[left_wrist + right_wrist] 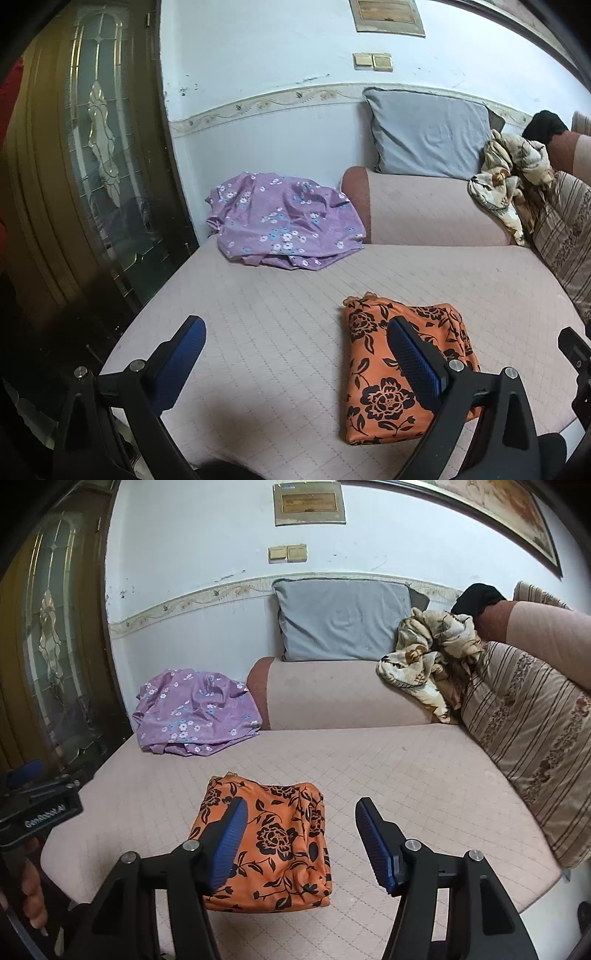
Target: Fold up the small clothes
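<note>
**Orange garment folded; purple one next**

Folded into a compact rectangle: orange floral garment (269, 845), flat on the pink quilted sofa seat (406, 775), near the front edge. Above it, left gripper (295, 358) with fingers spread wide, holding nothing; right gripper (301, 840) likewise parted and empty, one finger over the cloth, no visible pinch. Judged as the pause between items, with one fold finished. Farther back by the armrest (332, 694), crumpled and unfolded: purple floral garment (192, 716). Another rumpled cream patterned cloth (424, 657) up on the armrest. Probably called for next: reaching to the purple piece, dragging it forward onto bare seat, spreading flat before folding.
</note>
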`<state>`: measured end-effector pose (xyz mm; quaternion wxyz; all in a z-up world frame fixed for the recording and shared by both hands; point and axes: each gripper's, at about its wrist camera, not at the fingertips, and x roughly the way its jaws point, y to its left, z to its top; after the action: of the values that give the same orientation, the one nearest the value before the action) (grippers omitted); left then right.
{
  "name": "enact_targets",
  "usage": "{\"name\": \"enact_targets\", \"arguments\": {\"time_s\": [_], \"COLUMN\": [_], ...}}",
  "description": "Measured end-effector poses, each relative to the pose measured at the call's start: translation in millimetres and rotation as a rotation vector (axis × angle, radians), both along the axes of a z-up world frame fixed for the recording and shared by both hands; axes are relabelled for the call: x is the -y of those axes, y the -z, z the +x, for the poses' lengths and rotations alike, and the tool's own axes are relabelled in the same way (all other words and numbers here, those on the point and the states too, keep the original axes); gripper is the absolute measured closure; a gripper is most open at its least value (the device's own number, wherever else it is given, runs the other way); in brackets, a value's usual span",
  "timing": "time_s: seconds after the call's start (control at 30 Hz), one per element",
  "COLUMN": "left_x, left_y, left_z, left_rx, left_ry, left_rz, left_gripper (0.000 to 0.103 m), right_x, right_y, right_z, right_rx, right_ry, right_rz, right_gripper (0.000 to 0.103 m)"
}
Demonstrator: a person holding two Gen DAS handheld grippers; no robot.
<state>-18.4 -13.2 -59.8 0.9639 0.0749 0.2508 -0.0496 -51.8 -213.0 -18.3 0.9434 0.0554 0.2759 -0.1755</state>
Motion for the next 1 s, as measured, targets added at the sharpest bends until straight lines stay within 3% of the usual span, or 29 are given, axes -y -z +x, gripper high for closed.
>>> {"name": "enact_targets", "arguments": {"time_s": [0.5,1.0], "left_x": [-12.6,-11.1], "left_y": [-8.8,-14.9], "left_z": [-11.1,-20.6], "left_rx": [0.004,0.014], "left_ry": [-0.012,0.051], "left_rz": [-0.014,-0.006], "left_gripper": [0.005,0.005], "right_x": [-6.0,-6.3], "right_y": [0.4,-5.6], "right_z": [-2.5,-3.8], "right_rx": [-0.019,-0.025], "right_ry": [0.013,0.031], "right_rz": [0.020,0.005], "right_gripper": [0.038,0.038]}}
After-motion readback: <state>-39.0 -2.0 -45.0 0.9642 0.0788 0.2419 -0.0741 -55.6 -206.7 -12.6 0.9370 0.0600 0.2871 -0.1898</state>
